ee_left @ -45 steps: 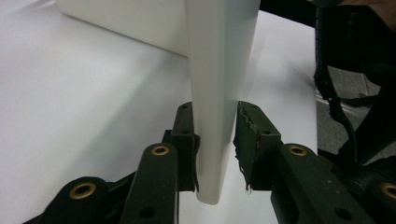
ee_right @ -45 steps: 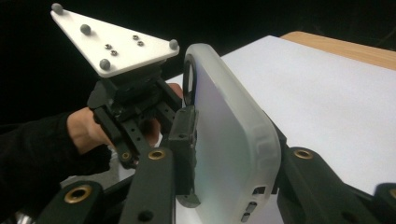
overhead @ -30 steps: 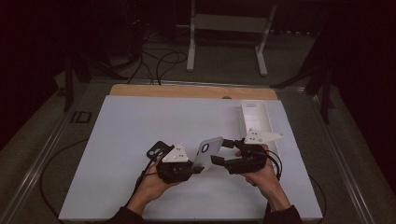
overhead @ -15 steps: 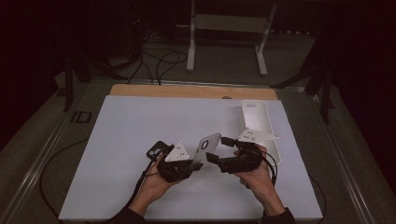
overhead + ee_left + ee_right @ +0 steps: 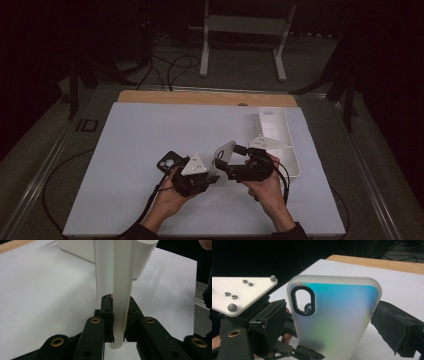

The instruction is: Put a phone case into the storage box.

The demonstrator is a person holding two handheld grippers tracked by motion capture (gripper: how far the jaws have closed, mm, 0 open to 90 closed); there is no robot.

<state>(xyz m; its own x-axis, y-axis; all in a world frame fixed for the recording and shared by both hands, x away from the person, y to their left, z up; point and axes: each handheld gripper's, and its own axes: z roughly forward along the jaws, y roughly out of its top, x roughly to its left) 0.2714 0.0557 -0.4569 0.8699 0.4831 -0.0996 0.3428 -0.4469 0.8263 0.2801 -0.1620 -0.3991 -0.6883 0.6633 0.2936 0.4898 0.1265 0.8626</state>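
In the high view, the left hand-held gripper [image 5: 212, 172] is clamped on the lower edge of a pale phone case [image 5: 223, 156], which stands tilted above the white surface [image 5: 140, 145] near the middle front. The right hand-held gripper [image 5: 231, 167] faces it from the right, its jaws spread wide on either side of the case; they have just been opening, and the case sits between them without being pressed. One black phone case [image 5: 167, 162] lies flat just left of the left hand [image 5: 172, 197]. One white tray [image 5: 280, 137] rests at the right, reaching toward the far edge. Both forearms come in from the near side, hands close together, the right hand [image 5: 267, 187] cupped under its tool.

In the left gripper view, the two black jaws are pinched tight on the thin edge of the pale case [image 5: 116, 290], which rises straight up. The white tray [image 5: 82, 251] lies beyond it.

In the right gripper view, the case [image 5: 334, 315] shows its frosted, blue-green back with one oval camera hole. The right pad [image 5: 397, 326] stands just clear of its side. The left hand-held gripper [image 5: 294, 350] holds it from below.
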